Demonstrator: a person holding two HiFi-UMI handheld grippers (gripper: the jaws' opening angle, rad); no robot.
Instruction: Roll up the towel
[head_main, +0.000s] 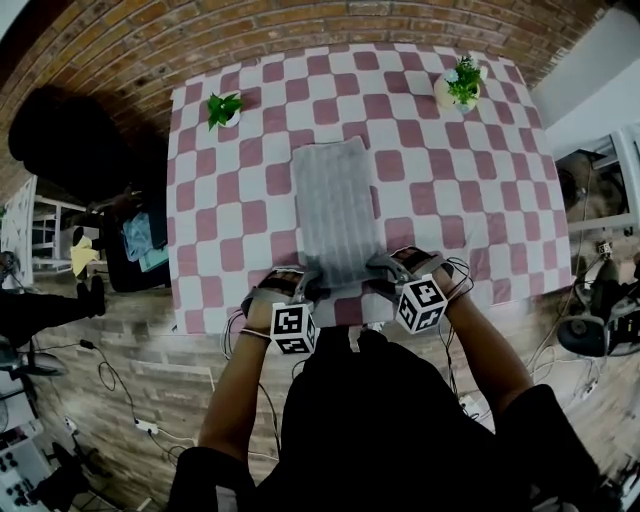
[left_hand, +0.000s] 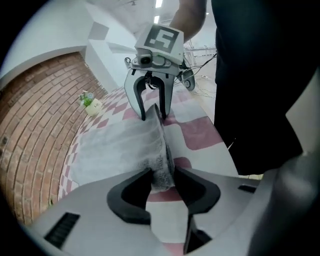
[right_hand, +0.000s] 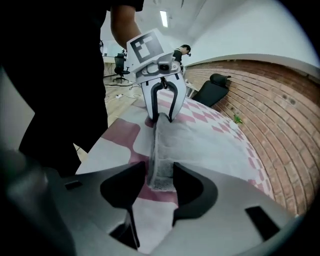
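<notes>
Head view: we look steeply down on the table (head_main: 450, 200).
Gripper views: close, we face each other along the towel (left_hand: 120, 145).

On my feed a red brick wall (head_main: 300, 25) curves along the top of the head view, behind the worktop (head_main: 470, 190) with its pink-and-white checked cloth. One small potted plant (head_main: 224, 108) stands near the worktop's upper left corner and another plant (head_main: 461, 82) near its upper right. A black chair (head_main: 60, 140) sits at upper left. The floor (head_main: 150, 340) is pale plank, with cables (head_main: 110, 380) trailing at lower left. The right tool view shows a ceiling light (right_hand: 164, 18) glowing above a white wall (right_hand: 240, 35).
</notes>
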